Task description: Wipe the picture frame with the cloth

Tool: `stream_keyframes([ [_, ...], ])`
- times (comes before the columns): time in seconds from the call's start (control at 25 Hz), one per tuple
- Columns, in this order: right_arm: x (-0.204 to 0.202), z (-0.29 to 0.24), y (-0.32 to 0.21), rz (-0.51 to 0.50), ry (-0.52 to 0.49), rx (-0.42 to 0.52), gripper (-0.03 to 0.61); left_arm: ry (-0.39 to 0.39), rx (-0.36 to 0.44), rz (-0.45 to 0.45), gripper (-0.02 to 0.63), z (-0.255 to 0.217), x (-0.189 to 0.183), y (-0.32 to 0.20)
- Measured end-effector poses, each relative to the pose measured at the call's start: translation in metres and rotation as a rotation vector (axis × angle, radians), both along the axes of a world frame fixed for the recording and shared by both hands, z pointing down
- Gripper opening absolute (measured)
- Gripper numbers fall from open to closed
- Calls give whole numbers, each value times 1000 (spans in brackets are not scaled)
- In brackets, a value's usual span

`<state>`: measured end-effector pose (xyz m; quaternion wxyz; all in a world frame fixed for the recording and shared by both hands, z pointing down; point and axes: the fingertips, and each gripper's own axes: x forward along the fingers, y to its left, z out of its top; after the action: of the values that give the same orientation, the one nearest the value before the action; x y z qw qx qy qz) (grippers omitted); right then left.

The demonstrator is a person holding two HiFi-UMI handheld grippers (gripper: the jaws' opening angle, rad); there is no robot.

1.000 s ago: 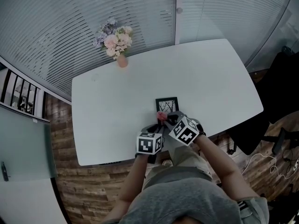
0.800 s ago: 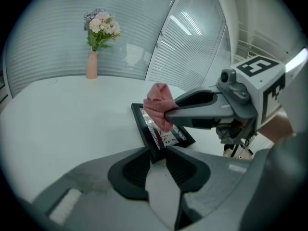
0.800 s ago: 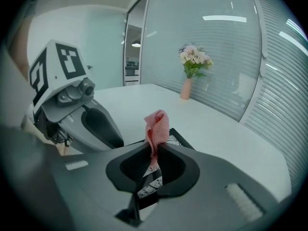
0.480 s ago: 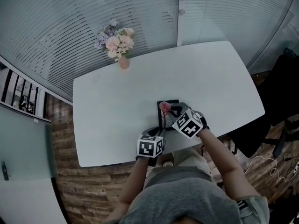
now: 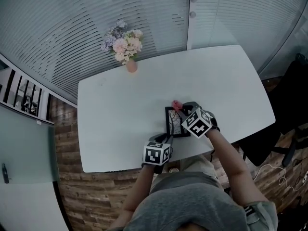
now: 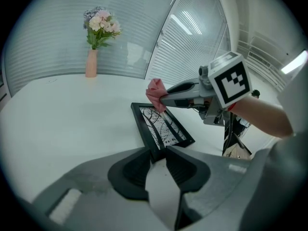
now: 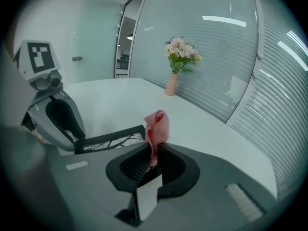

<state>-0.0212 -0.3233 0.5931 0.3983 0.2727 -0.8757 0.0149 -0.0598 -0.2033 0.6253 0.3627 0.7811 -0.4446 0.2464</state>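
Currently, the frame (image 5: 177, 122) lies on the white table (image 5: 120, 105), just below centre of the head view and close to the table's lower edge. The left gripper (image 6: 156, 154) anchors it, with its jaws closed on the frame's near corner at the bottom of the left gripper view. The pink cloth (image 7: 156, 124) is pinched in the closed jaws of the right gripper (image 7: 153, 150), and a bunched tuft projects beyond the tips. In the head view the tuft sits at the frame's upper edge. Whether it presses on the frame cannot be confirmed.

The step in hand appears to be a wiping pass over the frame. Recommended procedure:

- Hold the left grip firm so the frame neither slides nor pivots under the stroke.
- Lower the right gripper until only the cloth meets the frame. The hard jaw tips should not touch the glass.
- Apply light, even pressure along each rail, then across the glass.

A vase (image 5: 131, 65) of flowers stands well apart, in the upper left of centre, clear of the working area.
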Motion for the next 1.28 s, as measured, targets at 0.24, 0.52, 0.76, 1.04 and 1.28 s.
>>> stream_keyframes([
  [0.24,8,9,-8,15,31,2,43,4,-4,1,107,0,0,0],
  [0.52,8,15,-10,17,34,0,41,4,-3,-1,107,1,0,0],
  [0.76,7,17,-6,10,38,-12,40,3,-3,-4,108,0,0,-1],
  [1.04,7,22,9,-22,48,-39,40,3,0,-9,107,0,0,-1],
  [1.28,8,24,17,-30,58,-54,40,-1,2,-14,108,0,0,-1],
])
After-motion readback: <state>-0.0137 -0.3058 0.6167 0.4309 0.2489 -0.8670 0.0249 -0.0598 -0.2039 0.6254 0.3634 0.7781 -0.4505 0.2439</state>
